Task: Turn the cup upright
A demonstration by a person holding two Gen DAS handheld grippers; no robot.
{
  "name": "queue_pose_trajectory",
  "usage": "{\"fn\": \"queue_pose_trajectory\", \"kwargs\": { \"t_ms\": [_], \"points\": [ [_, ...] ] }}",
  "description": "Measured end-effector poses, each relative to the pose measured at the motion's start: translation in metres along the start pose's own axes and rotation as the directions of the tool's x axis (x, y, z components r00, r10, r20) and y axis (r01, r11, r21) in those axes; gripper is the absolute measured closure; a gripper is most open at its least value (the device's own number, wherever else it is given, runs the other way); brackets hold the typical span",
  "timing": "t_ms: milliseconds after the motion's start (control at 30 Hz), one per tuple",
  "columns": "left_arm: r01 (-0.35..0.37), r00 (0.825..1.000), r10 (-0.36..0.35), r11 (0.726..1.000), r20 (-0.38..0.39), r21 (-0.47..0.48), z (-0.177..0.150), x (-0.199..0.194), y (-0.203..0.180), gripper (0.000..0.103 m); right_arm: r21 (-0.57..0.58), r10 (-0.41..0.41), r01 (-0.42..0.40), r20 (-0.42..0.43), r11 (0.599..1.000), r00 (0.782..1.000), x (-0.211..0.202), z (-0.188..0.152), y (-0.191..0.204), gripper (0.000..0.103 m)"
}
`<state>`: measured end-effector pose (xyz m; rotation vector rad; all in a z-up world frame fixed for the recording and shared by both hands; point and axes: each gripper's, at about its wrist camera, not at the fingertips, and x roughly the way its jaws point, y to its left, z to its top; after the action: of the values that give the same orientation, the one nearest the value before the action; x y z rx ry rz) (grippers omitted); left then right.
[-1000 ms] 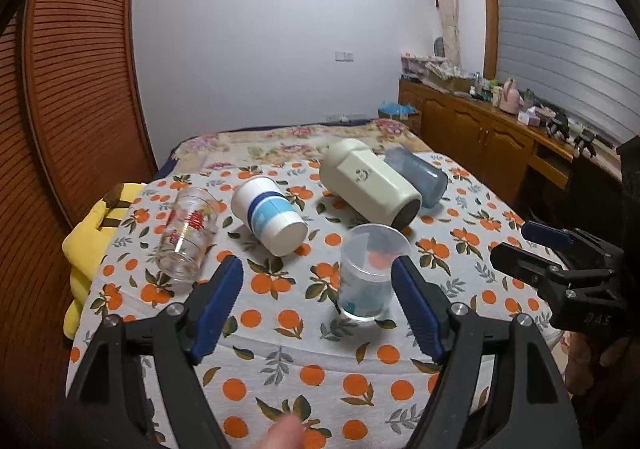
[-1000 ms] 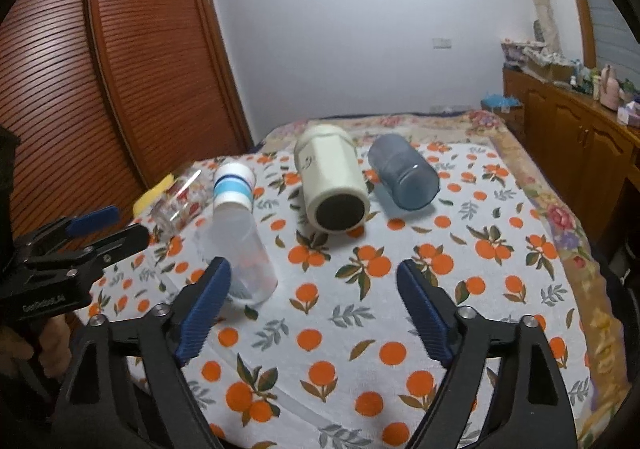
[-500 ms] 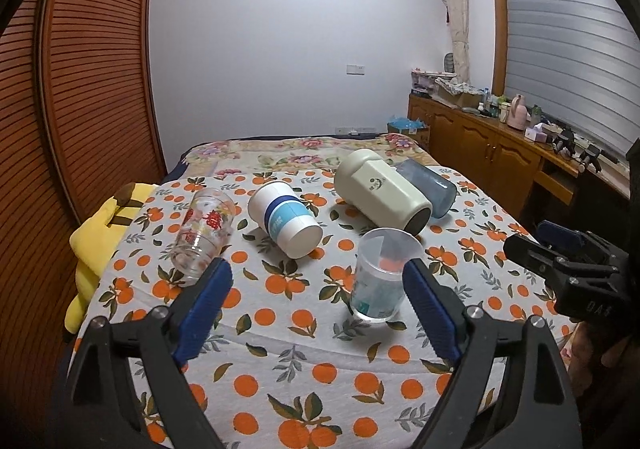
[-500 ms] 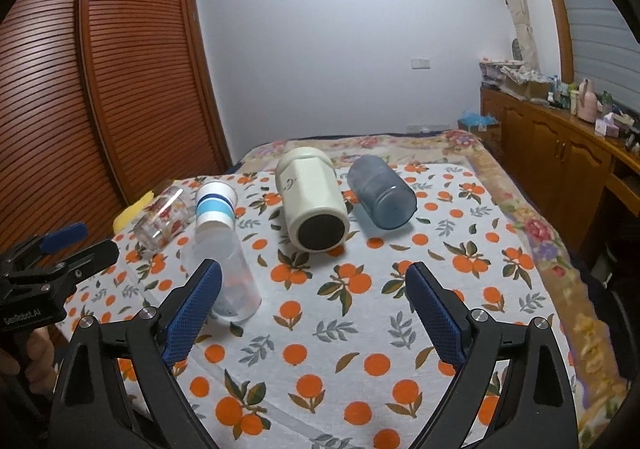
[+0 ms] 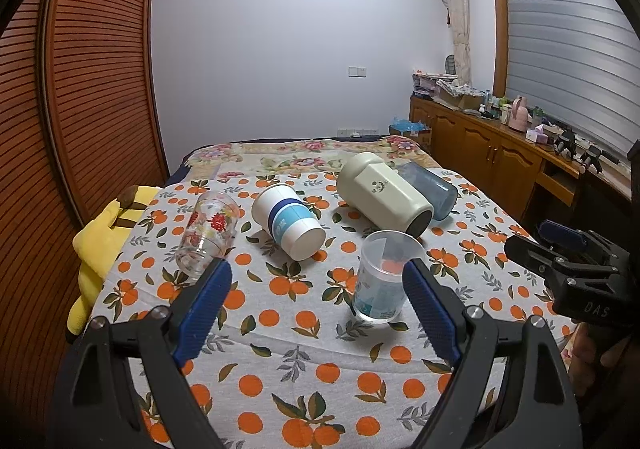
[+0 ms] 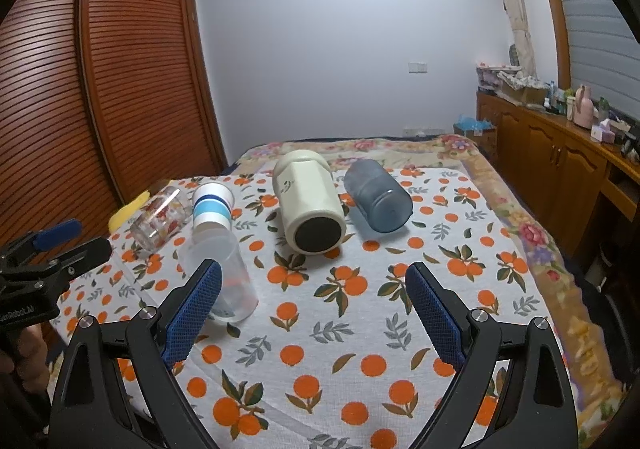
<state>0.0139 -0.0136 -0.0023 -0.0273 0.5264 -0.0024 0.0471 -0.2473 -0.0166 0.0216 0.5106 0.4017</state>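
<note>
— Grippers first, please: how do they stand?

— Both are above the near edge of the orange-printed quilted cloth and look forward over it. The left gripper has its two blue ribbed fingers wide apart, with nothing between them. The right gripper is the same, fingers spread and holding nothing. In the left wrist view the right gripper shows from the side at the right border, on a black frame held by a hand.

— And the cups?

— The clear plastic cup with a pale blue label stands upright, mouth up, near the left gripper's right finger, partly behind it. It is smooth and slightly conical. Further back four vessels lie on their sides: a clear glass with red flower print, a white paper cup with a blue band, a cream faceted mug with a dark opening and a translucent grey-blue plastic tumbler. The mug and the tumbler seem to touch. The paper cup shows its flat white bottom to the left camera.

— Other things?

— A yellow soft toy is at the left edge of the cloth, beside a brown slatted wardrobe.
</note>
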Motion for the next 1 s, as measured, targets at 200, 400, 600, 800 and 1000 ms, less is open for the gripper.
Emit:
{"fn": "queue_pose_trajectory", "kwargs": {
  "t_ms": [200,400,600,800,1000],
  "points": [
    [-0.002,1.000,0.002,1.000,0.001,0.000,0.0001,-0.0005,0.0000,0.015,0.000,-0.001,0.001,0.000,1.000,1.000,-0.0006,0.0001,0.0002,0.008],
    [-0.003,1.000,0.003,1.000,0.002,-0.001,0.0012,-0.0015,0.0000,0.015,-0.001,0.000,0.000,0.001,1.000,1.000,-0.0009,0.0000,0.0003,0.008],
    [-0.002,1.000,0.002,1.000,0.005,0.000,0.0021,-0.0025,-0.0005,0.015,0.000,0.000,0.000,0.001,1.000,1.000,-0.0009,0.0000,0.0001,0.008],
    [-0.001,1.000,0.001,1.000,0.011,0.001,0.0057,-0.0056,-0.0012,0.015,-0.001,-0.001,0.001,0.002,1.000,1.000,-0.0016,0.0007,0.0003,0.008],
    [-0.003,1.000,0.003,1.000,0.012,0.002,0.0052,-0.0059,-0.0013,0.015,-0.001,-0.002,0.002,0.003,1.000,1.000,-0.0017,0.0006,0.0004,0.008]
  ]
}}
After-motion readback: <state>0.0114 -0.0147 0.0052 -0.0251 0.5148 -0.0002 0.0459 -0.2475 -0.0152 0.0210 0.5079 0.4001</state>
